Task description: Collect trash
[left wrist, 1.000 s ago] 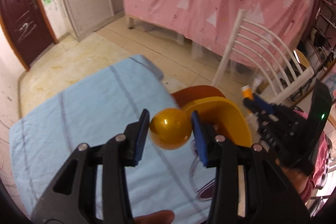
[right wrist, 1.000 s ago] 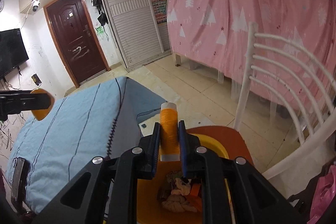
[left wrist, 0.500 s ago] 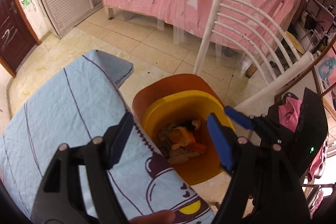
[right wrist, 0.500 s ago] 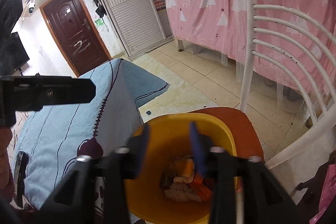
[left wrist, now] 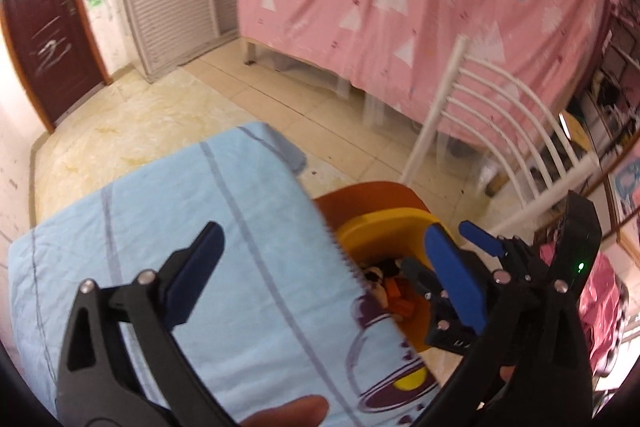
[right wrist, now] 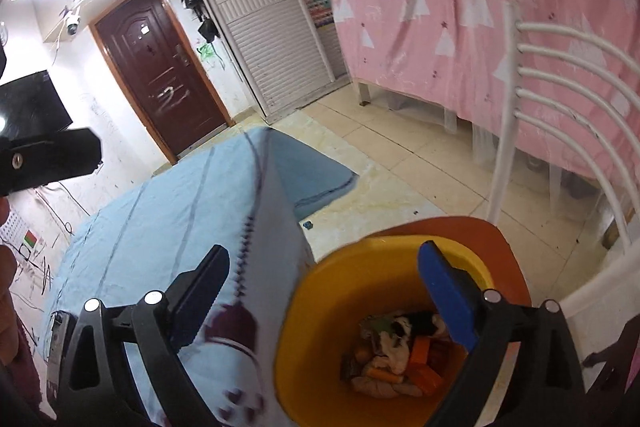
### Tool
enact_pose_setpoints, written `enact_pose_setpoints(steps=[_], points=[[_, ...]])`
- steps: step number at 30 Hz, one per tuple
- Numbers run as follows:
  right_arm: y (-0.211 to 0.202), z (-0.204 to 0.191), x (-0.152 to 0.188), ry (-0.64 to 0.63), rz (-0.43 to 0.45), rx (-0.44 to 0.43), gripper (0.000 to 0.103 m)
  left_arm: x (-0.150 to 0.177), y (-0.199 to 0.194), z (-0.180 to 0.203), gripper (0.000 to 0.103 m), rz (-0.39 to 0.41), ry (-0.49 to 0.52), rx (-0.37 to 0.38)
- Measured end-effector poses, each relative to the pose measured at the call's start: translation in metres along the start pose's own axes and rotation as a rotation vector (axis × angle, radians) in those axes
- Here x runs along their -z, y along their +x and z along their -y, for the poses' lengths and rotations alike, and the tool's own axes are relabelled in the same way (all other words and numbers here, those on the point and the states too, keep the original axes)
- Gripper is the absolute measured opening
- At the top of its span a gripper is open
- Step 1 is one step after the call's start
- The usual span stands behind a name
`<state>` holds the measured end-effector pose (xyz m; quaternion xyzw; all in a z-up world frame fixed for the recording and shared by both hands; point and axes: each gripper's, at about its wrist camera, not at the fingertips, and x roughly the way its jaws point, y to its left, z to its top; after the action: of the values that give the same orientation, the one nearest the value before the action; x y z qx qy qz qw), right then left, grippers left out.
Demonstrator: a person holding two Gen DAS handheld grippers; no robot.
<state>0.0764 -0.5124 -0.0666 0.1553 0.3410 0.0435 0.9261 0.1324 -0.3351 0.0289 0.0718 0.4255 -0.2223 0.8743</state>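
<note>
A yellow bin [right wrist: 308,311] stands on an orange chair seat [right wrist: 488,231] beside the blue-clothed table. In it lies mixed trash [right wrist: 400,351]: orange pieces, pale scraps and something dark. My right gripper [right wrist: 324,291] hangs over the bin's near rim; its jaws are opening wide and nothing is between them. My left gripper [left wrist: 324,267] is over the table's edge, left of the bin [left wrist: 384,223]. Its jaws are also opening and hold nothing. The trash [left wrist: 394,291] shows just past the cloth's edge.
The table's light blue striped cloth [right wrist: 160,227] fills the left, with a phone [right wrist: 56,347] near its front edge. The chair's white barred back [right wrist: 560,87] rises on the right. Behind it hang a pink curtain [right wrist: 460,7] and tiled floor [right wrist: 400,163].
Both grippers have opened. The gold ball has left my left jaws and the orange bottle my right jaws. My left gripper swung over the bin, then back toward the table.
</note>
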Motion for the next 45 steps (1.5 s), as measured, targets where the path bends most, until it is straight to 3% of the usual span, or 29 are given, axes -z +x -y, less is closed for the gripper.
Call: enact_pose_setpoints(steps=[7,12,23,34,45], points=[[-0.003,-0.07,-0.019,-0.118,0.029,-0.049,0.09,0.016,-0.049,-0.078,0.097,0.081,-0.107,-0.07],[-0.003,-0.126,-0.025,-0.21,0.035,-0.108,0.093,0.044,-0.095,-0.134,0.097,0.16,-0.153,-0.163],[0.013,-0.222,-0.008,-0.355,0.021,-0.144,0.094,0.108,-0.133,-0.221,0.097,0.229,-0.276,-0.273],[0.039,-0.249,0.012,-0.326,-0.024,-0.163,0.094,0.177,-0.122,-0.278,0.097,0.25,-0.355,-0.403],[0.052,-0.244,0.022,-0.282,-0.04,-0.174,0.094,0.209,-0.099,-0.298,0.097,0.207,-0.407,-0.41]])
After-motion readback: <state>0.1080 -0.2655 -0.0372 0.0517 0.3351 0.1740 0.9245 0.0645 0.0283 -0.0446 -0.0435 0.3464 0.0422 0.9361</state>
